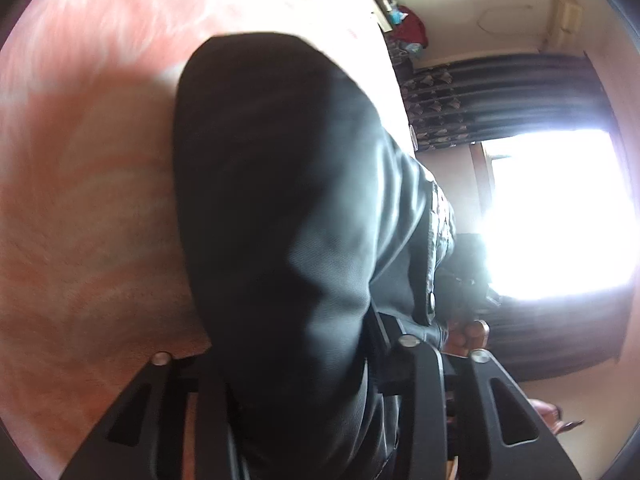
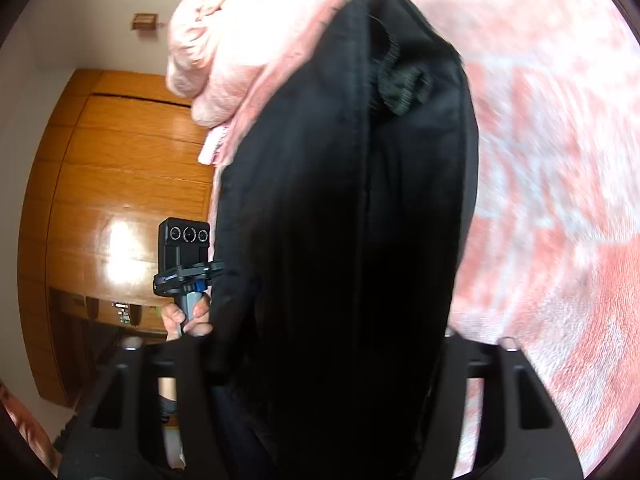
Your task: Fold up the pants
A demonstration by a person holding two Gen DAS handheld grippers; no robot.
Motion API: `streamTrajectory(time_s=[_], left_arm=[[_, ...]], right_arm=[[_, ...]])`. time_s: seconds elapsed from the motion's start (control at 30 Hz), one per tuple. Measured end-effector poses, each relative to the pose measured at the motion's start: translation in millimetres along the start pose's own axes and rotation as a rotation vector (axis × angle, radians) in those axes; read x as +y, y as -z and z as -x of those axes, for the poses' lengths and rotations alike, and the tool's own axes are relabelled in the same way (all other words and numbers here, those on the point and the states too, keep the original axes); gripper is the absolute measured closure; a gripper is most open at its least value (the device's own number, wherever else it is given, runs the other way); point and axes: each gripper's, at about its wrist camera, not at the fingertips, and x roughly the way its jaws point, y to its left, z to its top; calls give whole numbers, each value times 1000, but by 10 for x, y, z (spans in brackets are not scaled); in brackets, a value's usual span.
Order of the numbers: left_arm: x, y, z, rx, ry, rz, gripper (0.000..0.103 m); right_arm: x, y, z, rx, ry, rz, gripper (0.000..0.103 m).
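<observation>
Over the bed: black pants [image 1: 288,216] hang lifted above a pink-and-white fleece blanket [image 1: 80,220] that covers the bed; in the right wrist view the same pants [image 2: 340,240] fill the middle, with the blanket [image 2: 560,200] behind them.
Left hand-held gripper [image 1: 304,392]: clamped on the pants, dark cloth bunched between its black fingers and spilling down over them.
Right hand-held gripper [image 2: 320,380]: also pinching the pants, the fabric running straight up from between its fingers.
Pants detail: a seam runs lengthwise down the cloth in the right wrist view, and a ribbed black loop [image 2: 400,84] sits near the top end; in the left wrist view a metal snap [image 1: 431,299] shows on the waistband edge.
Other hand: in the right wrist view the person's left hand [image 2: 186,316] grips the handle of the other device, whose camera block [image 2: 185,240] faces this way; fingers [image 1: 468,336] peek past the cloth in the left wrist view.
Room: a wooden wardrobe [image 2: 120,200] on one side, a bright window [image 1: 560,216] with a dark patterned curtain [image 1: 480,96] on the other.
Blanket edge: a bunched pink fold [image 2: 216,48] lies at the bed's end.
</observation>
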Motion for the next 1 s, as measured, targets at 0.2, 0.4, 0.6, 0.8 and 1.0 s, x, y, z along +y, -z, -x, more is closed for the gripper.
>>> streamTrajectory(time_s=[0.2, 0.4, 0.6, 0.8, 1.0], left_arm=[[-173, -198, 355, -56, -31, -66, 72], [-87, -583, 829, -110, -61, -57, 72], [307, -1143, 1116, -108, -105, 8, 72], [860, -1542, 1165, -82, -129, 101, 72], [1104, -1387, 1214, -62, -116, 121, 49]], right_arm=[[527, -247, -94, -3, 2, 92, 55], [927, -917, -456, 14, 18, 154, 55], [1051, -1502, -1102, 61, 48, 155, 55], [837, -1903, -1698, 91, 61, 83, 54], [579, -1871, -1744, 108, 84, 54, 36]])
